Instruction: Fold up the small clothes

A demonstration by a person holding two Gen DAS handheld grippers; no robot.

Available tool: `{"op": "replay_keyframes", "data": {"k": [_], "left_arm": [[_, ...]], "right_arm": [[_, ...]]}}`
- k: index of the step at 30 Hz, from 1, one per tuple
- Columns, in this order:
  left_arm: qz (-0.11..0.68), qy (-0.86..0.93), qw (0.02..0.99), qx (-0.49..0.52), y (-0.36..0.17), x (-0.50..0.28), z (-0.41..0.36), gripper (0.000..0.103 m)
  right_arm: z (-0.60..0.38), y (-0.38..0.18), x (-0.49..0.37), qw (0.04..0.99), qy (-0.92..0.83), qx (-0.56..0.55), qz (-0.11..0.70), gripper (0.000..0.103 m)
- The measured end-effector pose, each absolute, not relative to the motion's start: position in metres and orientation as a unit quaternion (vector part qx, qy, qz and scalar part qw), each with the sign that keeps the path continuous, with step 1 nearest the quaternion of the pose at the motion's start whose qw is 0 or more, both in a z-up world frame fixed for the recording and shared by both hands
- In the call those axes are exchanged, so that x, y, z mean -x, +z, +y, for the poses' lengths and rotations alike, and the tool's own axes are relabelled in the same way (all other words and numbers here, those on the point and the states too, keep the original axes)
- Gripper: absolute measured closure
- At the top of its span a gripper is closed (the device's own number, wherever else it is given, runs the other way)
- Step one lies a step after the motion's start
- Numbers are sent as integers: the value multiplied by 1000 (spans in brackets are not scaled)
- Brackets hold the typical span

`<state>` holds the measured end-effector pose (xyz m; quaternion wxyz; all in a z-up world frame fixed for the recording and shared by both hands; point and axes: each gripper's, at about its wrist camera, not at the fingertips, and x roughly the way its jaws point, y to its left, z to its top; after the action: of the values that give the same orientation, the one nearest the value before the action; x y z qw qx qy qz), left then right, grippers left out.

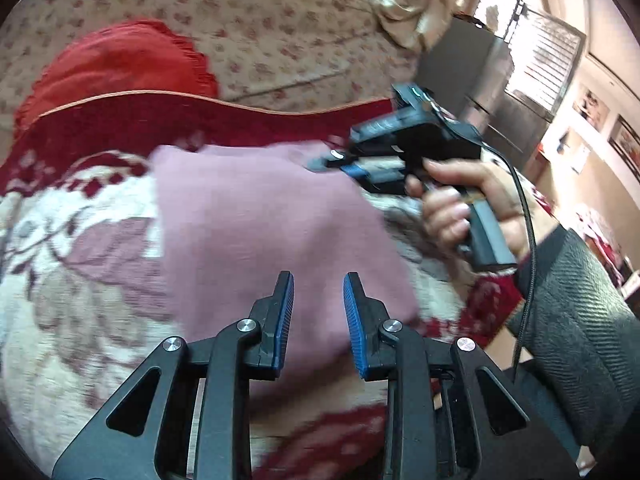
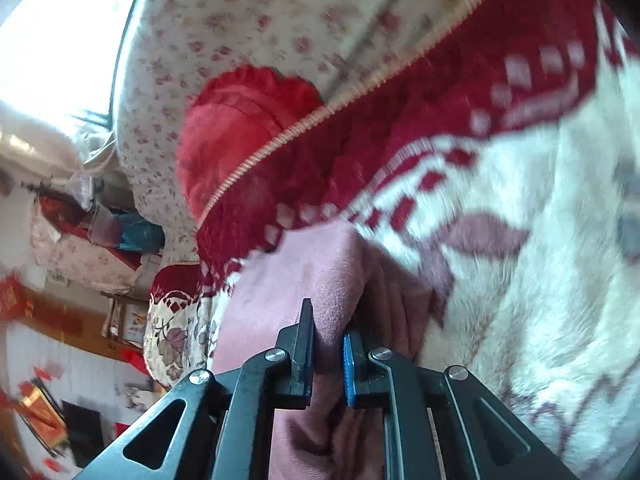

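Pink garment (image 2: 280, 292) pinched in right gripper (image 2: 328, 344) jaws; no readable writing.

A home: floral-covered sofa (image 1: 280, 20), red cushion (image 1: 120, 60), framed pictures (image 1: 624, 144) on the wall.

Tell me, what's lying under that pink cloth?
The pink cloth lies on a red and cream patterned blanket, which shows all around it. Whatever the cloth itself covers cannot be seen. The right gripper pinches a bunched fold of the cloth at one edge.
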<state>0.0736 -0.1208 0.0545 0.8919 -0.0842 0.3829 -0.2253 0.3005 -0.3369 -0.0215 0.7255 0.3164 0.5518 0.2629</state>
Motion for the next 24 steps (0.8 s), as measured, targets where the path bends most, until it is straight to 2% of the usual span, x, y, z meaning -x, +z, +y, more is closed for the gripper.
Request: {"op": "replay_keyframes", "data": {"k": [3, 8, 9, 13, 16, 20, 23, 24], "left_arm": [[403, -199, 889, 91, 37, -79, -101, 78], [427, -210, 871, 121, 14, -79, -92, 78], [426, -211, 871, 122, 13, -78, -92, 78], [427, -215, 868, 132, 14, -76, -88, 78], [417, -210, 873, 138, 24, -73, -83, 78], [404, -209, 880, 138, 32, -74, -81, 78], [443, -217, 859, 136, 9, -80, -86, 78], [434, -220, 862, 141, 6, -77, -85, 78]], "right_arm": [[-350, -27, -302, 709, 251, -369, 545, 88], [-366, 33, -284, 788, 244, -353, 442, 86], [-357, 43, -280, 793, 266, -327, 440, 86], [-283, 59, -245, 786, 369, -112, 484, 86], [-270, 28, -242, 793, 285, -2, 538, 87], [-274, 25, -245, 794, 279, -6, 540, 89], [-268, 46, -239, 818, 275, 5, 505, 87], [-263, 56, -238, 826, 289, -2, 484, 87]]}}
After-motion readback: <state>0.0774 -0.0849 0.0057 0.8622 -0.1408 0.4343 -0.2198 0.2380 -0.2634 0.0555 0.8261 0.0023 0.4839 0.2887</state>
